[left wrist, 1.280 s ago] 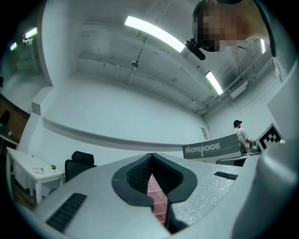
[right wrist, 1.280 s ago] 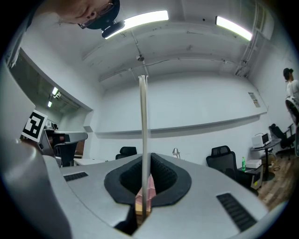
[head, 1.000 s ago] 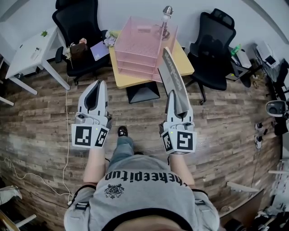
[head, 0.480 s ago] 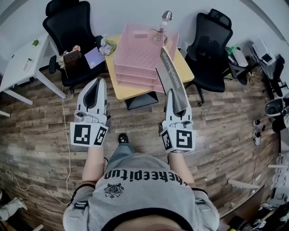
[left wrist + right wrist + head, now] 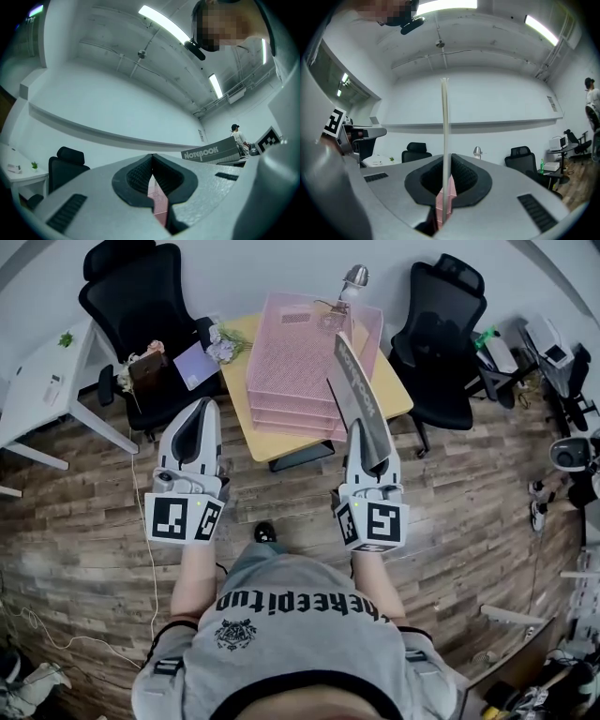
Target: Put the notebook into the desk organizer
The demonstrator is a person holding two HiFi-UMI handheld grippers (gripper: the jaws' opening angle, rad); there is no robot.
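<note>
While notebook stays gripped, organizer nears.

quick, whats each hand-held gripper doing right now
left hand-held gripper: closed, holding nothing
right hand-held gripper: closed on the notebook

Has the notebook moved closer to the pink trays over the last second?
Yes. The notebook, shut in the right claw, now overlaps more of the pink trays' right side.
</note>
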